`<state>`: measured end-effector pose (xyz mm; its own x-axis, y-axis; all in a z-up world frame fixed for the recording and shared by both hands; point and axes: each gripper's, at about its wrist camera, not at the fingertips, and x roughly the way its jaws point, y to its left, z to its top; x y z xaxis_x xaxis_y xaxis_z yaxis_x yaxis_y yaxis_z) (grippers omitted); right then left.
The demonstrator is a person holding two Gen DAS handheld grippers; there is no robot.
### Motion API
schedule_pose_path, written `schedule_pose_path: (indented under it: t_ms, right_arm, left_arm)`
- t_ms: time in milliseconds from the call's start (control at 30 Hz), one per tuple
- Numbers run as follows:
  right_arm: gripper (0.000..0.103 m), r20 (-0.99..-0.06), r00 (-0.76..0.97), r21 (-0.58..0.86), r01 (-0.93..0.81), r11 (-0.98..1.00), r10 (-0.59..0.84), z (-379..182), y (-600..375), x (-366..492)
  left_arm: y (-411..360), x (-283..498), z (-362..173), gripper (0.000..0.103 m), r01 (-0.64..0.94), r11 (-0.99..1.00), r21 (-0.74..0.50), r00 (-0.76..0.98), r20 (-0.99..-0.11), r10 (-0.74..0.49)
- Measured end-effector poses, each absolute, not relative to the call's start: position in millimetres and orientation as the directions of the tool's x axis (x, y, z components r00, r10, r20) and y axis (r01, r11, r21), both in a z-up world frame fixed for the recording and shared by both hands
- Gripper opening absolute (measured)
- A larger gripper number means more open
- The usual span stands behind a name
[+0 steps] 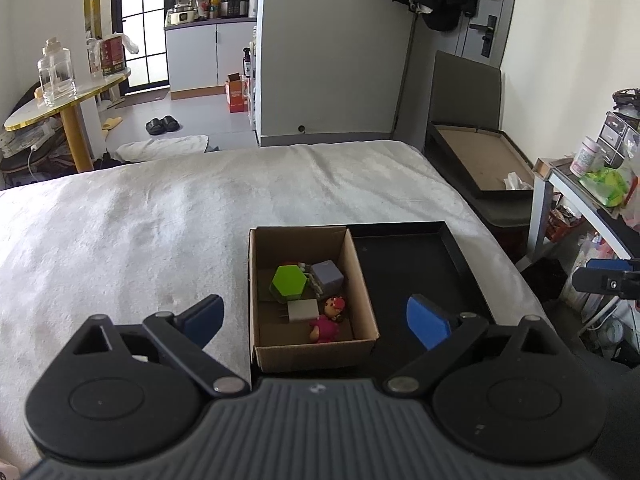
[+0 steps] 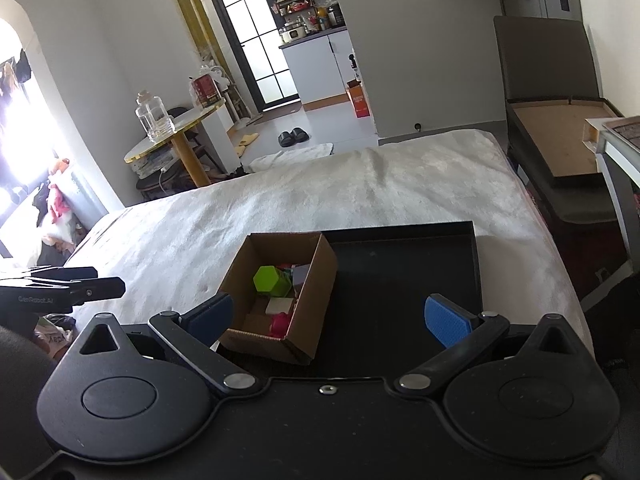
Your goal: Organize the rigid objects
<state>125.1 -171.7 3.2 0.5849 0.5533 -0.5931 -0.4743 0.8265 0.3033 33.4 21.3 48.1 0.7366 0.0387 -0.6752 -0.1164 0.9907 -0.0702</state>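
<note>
The left claw (image 1: 314, 320) is spread wide and holds nothing; it hangs above the near wall of the cardboard box (image 1: 316, 354), one blue pad over the bed's blanket, the other over the black tray (image 1: 450, 246). The right claw (image 2: 328, 316) is likewise spread and empty, poised over the near corner of the same box and the tray's bare floor.

Inside the box, packed close, lie a green hexagonal block (image 1: 289, 280), a grey-purple cube (image 1: 328, 274), a white plug adapter (image 1: 303, 311) with its 2 prongs pointing left, and a small pink figurine (image 1: 329, 320). The box sits at the tray's left end, and both rest on the white blanket (image 1: 160, 220).

The main risks, as I judge them:
- The pieces touch, so a spread claw lowered onto 1 could nudge or pinch a neighbour too.
- The box looks light; a pad catching its wall could tip or drag it.
- The hexagon's angled faces and the figurine's rounded body may slip from flat pads.
- The soft bed could let the tray rock under a push.
- Both claws converging on 1 box might collide.
</note>
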Motion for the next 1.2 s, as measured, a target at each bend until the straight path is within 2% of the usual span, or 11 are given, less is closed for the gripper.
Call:
schedule_pose_path:
  t_ms: [1200]
  right_arm:
    - [0.103,-0.617,0.515,0.313,-0.534,0.786,0.596,10.9,-156.6,94.1]
  left_arm:
    - [-13.3,12.8,42.0,0.099,-0.022,0.992,-0.126,0.734,-0.675,-0.069]
